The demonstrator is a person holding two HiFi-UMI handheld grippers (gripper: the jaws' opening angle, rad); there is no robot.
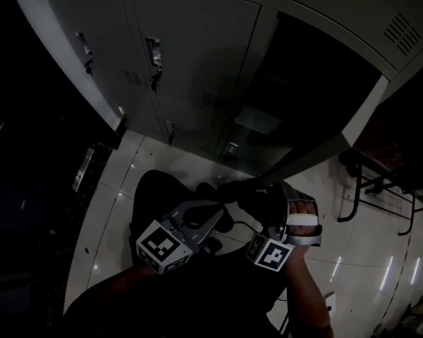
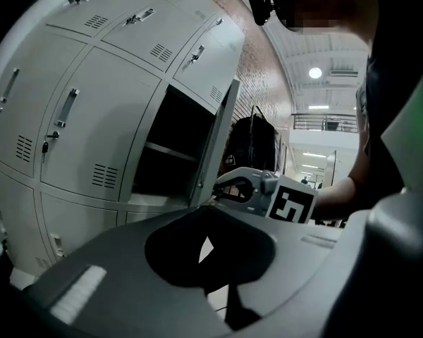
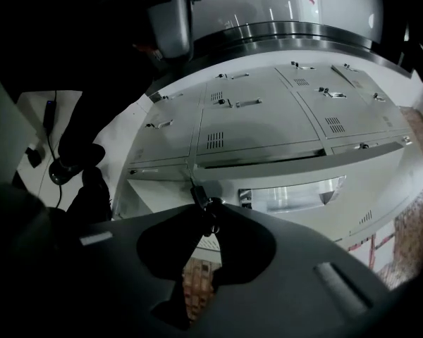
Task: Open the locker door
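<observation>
Floor here is glossy white tile (image 1: 381, 259), and we get streaky light reflections all over it, plus a dark speckled strip (image 1: 70, 231) running down the left side. Some black tube-frame furniture (image 1: 352, 196) sits off to the right; chair or table, we can't tell. Side wall is brick (image 2: 257, 76), and a round ceiling light (image 2: 314, 72) glows above a railed balcony (image 2: 317, 123).

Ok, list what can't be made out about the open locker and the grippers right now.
Locker interior: black in the head and left gripper views beyond one shelf; contents unreadable.
Right gripper hold: its own view shows dark tips beside hanging keys; grip on the door unclear.
Same jaws, head view: too dark to read.
</observation>
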